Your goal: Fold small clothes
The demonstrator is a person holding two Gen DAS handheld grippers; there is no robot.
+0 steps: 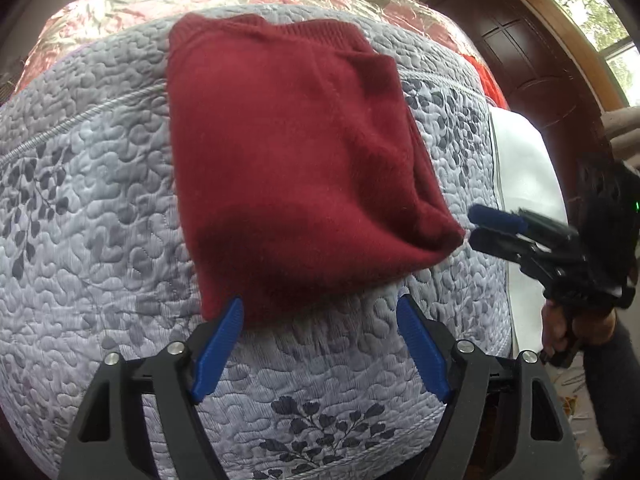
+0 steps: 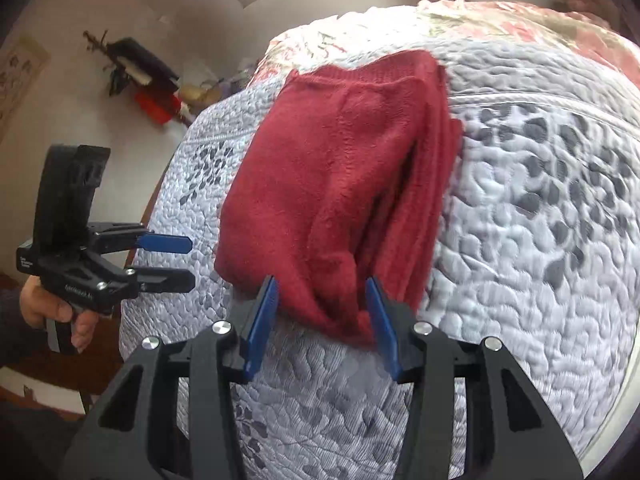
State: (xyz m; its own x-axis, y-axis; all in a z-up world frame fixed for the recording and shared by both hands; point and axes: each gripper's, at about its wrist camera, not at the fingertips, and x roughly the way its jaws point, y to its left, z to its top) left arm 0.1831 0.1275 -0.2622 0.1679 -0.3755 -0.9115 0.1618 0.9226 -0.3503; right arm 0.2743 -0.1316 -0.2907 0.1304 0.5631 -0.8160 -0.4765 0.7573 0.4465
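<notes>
We note the red sweater (image 1: pixel 296 168) folded on the quilt (image 1: pixel 80 200), long axis running away from us. Left gripper (image 1: pixel 320 316) and right gripper (image 2: pixel 322 300) both gape empty at its near edge; right sits nearer.

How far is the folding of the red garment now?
Done: the red garment lies folded in stacked layers on the grey quilt. In hand: nothing; the left tongs and right tongs are open beside it. Left: perhaps only tidying its edges.

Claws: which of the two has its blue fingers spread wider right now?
The left claw: its fingers stand wide apart at the red sweater's near hem. The right claw is open too, but narrower, at the sweater's corner.
</notes>
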